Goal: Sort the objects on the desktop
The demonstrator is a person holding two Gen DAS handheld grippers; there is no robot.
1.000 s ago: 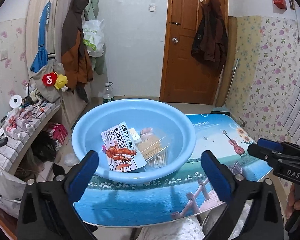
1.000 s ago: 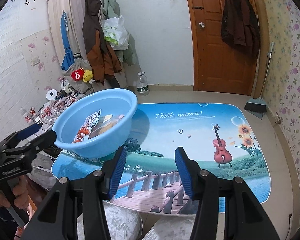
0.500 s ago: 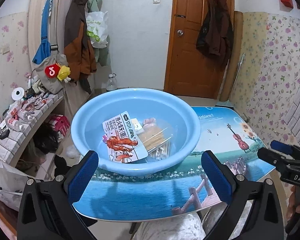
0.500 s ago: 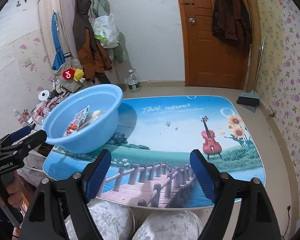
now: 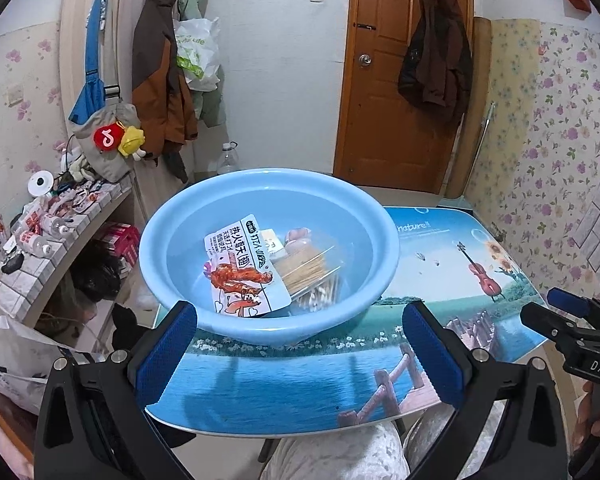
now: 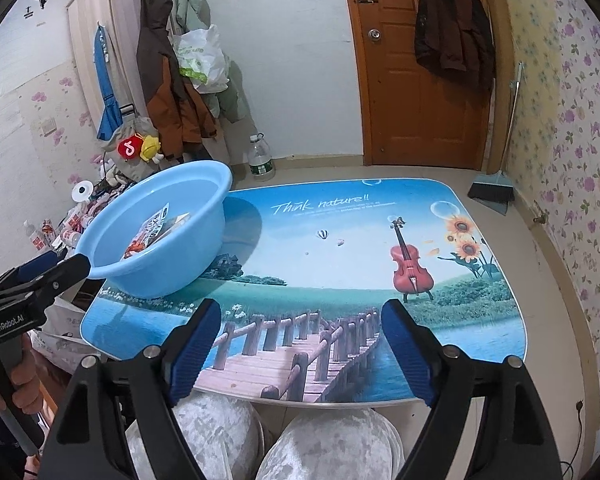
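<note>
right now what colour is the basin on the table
Light blue. The basin shows best in the left wrist view.

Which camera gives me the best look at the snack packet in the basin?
The left wrist view. It looks down into the blue basin, so the snack packet lies face-up with its print showing. The right wrist view sees the basin from the side, and only a sliver of the packet shows above the rim.
</note>
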